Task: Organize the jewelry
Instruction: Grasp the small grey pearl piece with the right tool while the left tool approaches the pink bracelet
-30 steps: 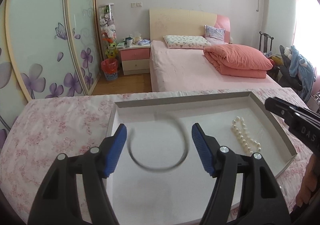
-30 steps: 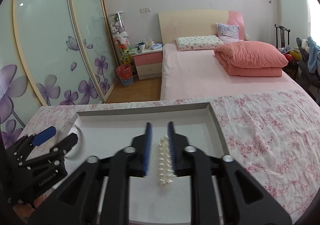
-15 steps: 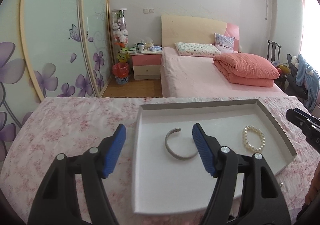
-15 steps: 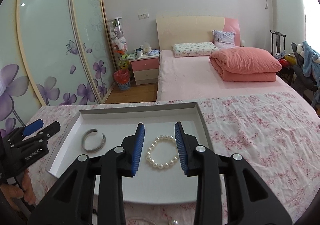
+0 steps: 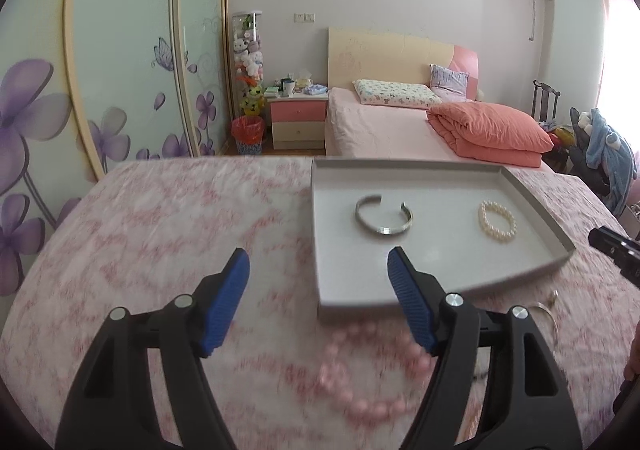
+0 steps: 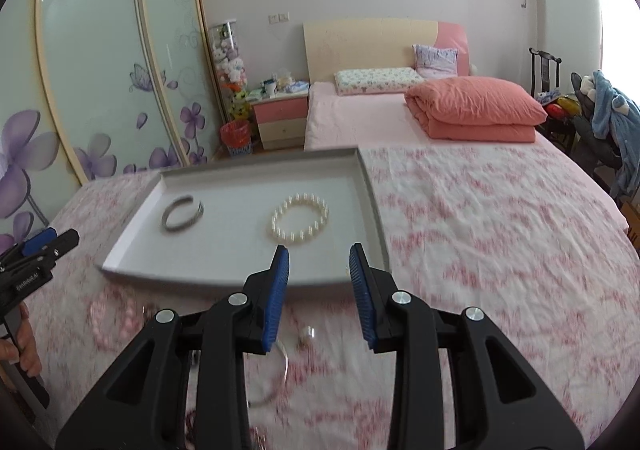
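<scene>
**Q:** Jewelry-wise, where was everything sitting at that moment?

**A:** Biggest first: the floral bedspread covered the whole surface up front, and the grey tray sat on it. Inside the tray, the silver cuff bangle lay flat on the left half and the pearl bracelet lay flat on the right half, clearly apart from each other. Outside the tray, on the bedspread just in front of its near edge, there was a pink bead string, pretty blurred, and a thin silver ring-shaped piece that I couldn't make out well either.

**Q:** And the grippers?

**A:** The left hand-held gripper was spread wide, nothing between its blue pads, hovering over the bedspread with the pink beads below it. The right hand-held gripper had a narrower gap, also holding nothing, sitting above the tray's near edge with the thin silver piece under it. Neither one was touching any jewelry.
</scene>
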